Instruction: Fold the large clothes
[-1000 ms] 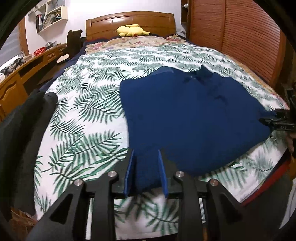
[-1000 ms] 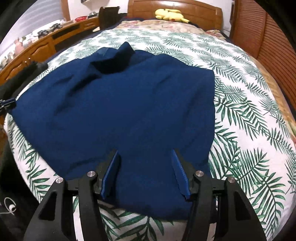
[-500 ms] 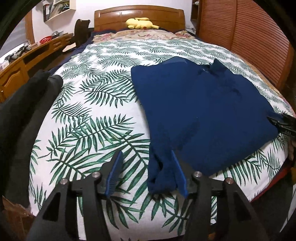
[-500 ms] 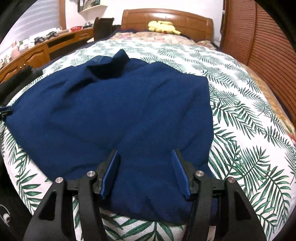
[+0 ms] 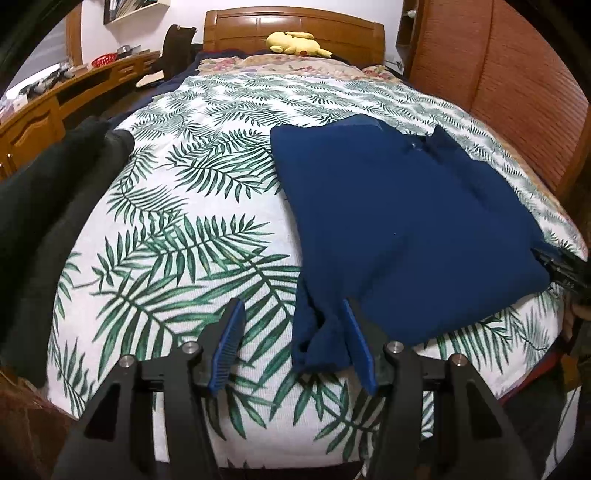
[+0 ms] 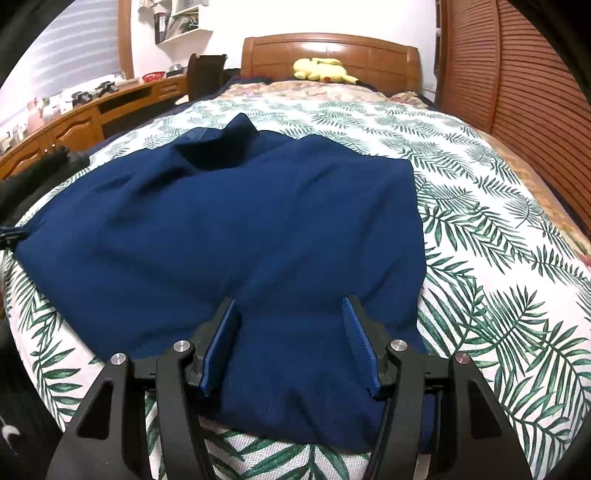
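Fingers of the left gripper (image 5: 293, 341) stand spread apart, gripping nothing, with the bunched near corner of the blue shirt (image 5: 399, 221) lying loose between them, closer to the pad at three o'clock. The right gripper (image 6: 291, 341) is likewise spread wide, its pads hovering over the hem near the shirt's other bottom corner with no cloth pinched. Outward from both, the shirt lies spread flat on the leaf-print bed cover (image 5: 177, 236), collar toward twelve o'clock and the wooden headboard (image 5: 295, 26), where a yellow plush toy (image 5: 295, 41) rests. A dark garment (image 5: 48, 206) is heaped at about nine o'clock in the left view. The risk, as I judge it, is the rumpled left corner: closing on that fold could catch only one layer or a crooked tuck, so the fold would come out skewed. The hem also lies near the bed's foot edge, so a pull toward six o'clock could drag the shirt off the mattress.
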Demonstrator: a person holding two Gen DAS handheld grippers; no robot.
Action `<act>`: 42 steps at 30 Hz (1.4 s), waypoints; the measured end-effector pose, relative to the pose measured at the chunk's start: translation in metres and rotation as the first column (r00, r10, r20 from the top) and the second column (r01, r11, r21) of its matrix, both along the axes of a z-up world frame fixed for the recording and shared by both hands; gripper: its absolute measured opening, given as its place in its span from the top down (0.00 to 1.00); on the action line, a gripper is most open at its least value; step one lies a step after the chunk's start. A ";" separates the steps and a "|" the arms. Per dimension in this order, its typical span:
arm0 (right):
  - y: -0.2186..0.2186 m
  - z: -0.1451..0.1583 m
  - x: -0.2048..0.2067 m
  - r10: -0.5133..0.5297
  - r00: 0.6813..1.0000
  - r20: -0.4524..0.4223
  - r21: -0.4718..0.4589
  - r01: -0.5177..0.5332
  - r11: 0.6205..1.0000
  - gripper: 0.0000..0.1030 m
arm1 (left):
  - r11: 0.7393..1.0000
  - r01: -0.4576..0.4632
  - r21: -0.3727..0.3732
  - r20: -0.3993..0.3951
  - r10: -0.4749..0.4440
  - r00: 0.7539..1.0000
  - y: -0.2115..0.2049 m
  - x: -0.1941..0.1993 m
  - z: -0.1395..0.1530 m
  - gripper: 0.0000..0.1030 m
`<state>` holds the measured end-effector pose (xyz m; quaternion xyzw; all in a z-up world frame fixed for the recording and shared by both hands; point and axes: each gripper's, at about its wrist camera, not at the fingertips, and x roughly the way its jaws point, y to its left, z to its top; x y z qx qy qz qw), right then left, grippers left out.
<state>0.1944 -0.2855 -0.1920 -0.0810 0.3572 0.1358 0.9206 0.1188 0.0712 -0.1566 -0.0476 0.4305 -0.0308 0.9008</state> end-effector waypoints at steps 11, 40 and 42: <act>0.023 0.023 -0.002 -0.038 0.999 -0.023 -0.058 0.037 0.998 0.43 | 0.993 0.056 -0.106 0.029 -0.053 0.998 0.006 -0.015 0.000 0.75; 0.098 -0.002 -0.020 0.149 0.989 -0.009 0.105 -0.147 0.984 0.42 | 0.998 0.017 -0.055 0.014 -0.017 1.000 -0.006 -0.020 -0.002 0.83; 0.099 -0.002 -0.020 0.148 0.989 -0.003 0.104 -0.147 0.984 0.42 | 0.998 0.016 -0.053 0.013 -0.015 1.000 -0.007 -0.021 -0.002 0.83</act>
